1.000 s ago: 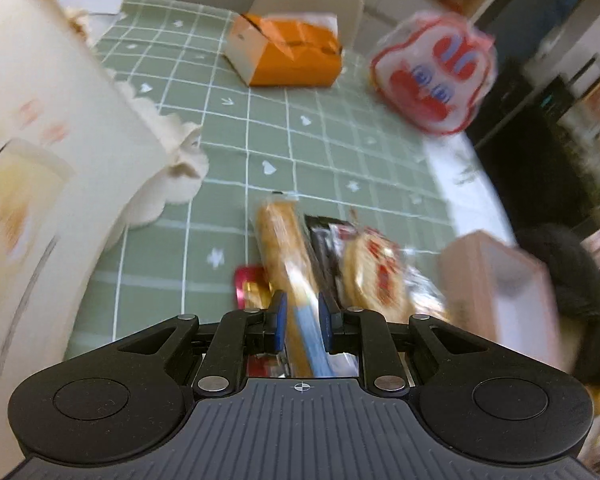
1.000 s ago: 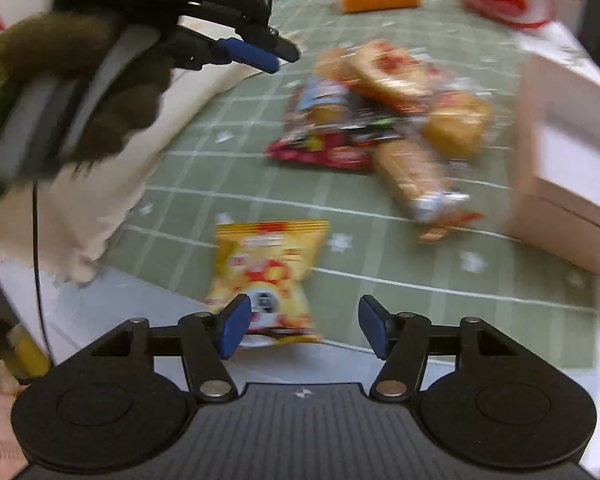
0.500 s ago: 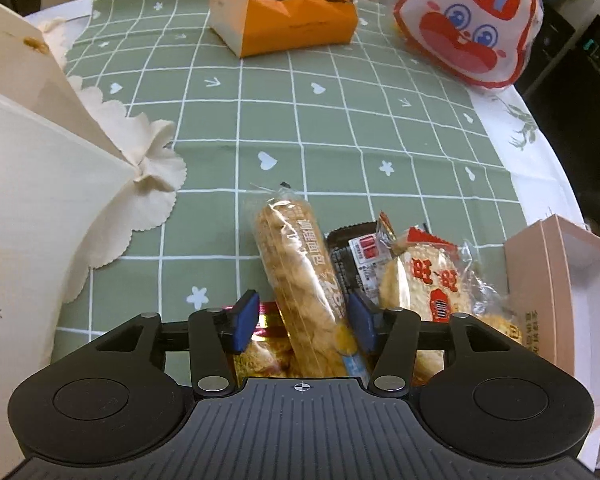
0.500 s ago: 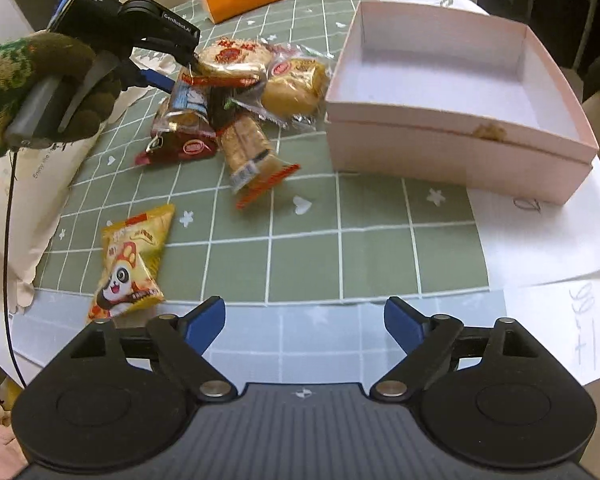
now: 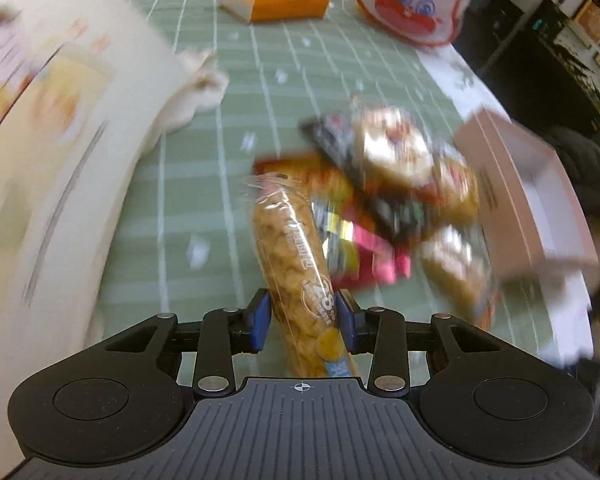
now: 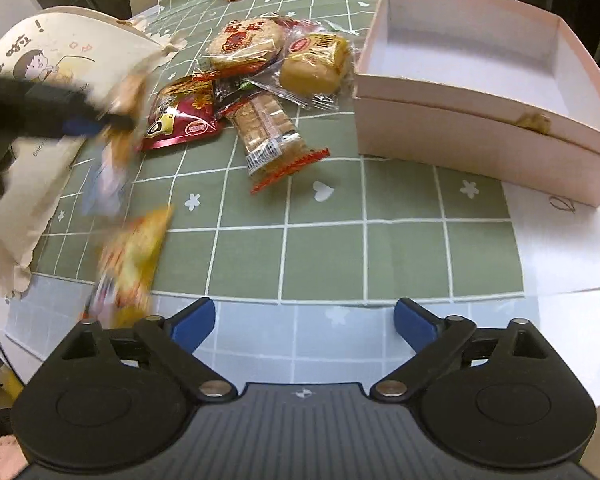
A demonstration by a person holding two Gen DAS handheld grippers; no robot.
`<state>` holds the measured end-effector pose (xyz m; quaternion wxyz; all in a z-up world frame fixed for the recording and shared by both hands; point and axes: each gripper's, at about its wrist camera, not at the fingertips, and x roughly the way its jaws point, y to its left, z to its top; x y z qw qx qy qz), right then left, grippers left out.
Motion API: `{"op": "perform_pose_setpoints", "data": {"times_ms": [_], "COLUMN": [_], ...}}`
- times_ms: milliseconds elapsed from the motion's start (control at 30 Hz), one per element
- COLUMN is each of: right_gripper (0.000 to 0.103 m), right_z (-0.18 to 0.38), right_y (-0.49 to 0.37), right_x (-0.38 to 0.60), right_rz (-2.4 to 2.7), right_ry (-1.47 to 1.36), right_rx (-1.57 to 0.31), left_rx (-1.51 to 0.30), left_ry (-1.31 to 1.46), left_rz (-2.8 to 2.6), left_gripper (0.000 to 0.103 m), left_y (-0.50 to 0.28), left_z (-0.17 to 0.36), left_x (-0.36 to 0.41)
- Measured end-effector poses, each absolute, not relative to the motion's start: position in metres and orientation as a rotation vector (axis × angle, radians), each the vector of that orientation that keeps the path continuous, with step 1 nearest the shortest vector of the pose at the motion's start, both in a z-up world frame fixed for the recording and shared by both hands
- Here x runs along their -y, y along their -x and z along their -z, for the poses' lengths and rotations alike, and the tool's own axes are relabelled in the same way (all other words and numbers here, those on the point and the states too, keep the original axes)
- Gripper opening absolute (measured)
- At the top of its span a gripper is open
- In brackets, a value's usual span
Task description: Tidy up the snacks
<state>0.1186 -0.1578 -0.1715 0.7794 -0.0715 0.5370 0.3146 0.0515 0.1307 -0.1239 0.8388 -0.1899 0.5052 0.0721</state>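
L gripper [image 5: 304, 316] clamped on long biscuit pack [image 5: 292, 264], jaws just closed in on it; pack's long axis runs along the fingers, far end pointing toward snack pile [image 6: 256, 80] mid-bench. R gripper [image 6: 304, 324] jaws wide apart, just been opening, nothing between; sits over near bench [image 6: 324, 256] edge. Yellow snack bag [image 6: 132, 256] blurred, near-left corner by edge. Open pink box [image 6: 472, 136] at right edge, just beside pile. Open green cloth between pile and near edge.

Both your wrist cameras look steeply down; each catches the pink box [image 5: 528, 196] [image 6: 476, 92] close ahead.
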Motion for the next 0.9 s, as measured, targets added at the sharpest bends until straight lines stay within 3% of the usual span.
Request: {"op": "perform_pose_setpoints", "data": {"times_ms": [233,800,867,900], "right_gripper": [0.103,0.103,0.101,0.091], "right_z": [0.174,0.181,0.180,0.177], "right_y": [-0.104,-0.093,-0.096,-0.098], "right_x": [0.146,0.139,0.138,0.137], "right_rz": [-0.700,-0.614,-0.637,-0.655], "right_ry": [0.274,0.334,0.354,0.359], "right_rx": [-1.095,-1.051,-1.070,-1.089], "left_rx": [-1.104,-1.066,-1.096,-1.094], "left_ry": [0.375,0.418,0.434,0.410], "left_rz": [-0.164,-0.171,-0.142,-0.138], "left_gripper": [0.039,0.039,0.040,0.040], "left_y": [-0.002,0.010,0.008,0.007], "left_z": [0.136,0.140,0.145,0.146], "left_x": [-0.125,-0.135,-0.134,-0.132]}}
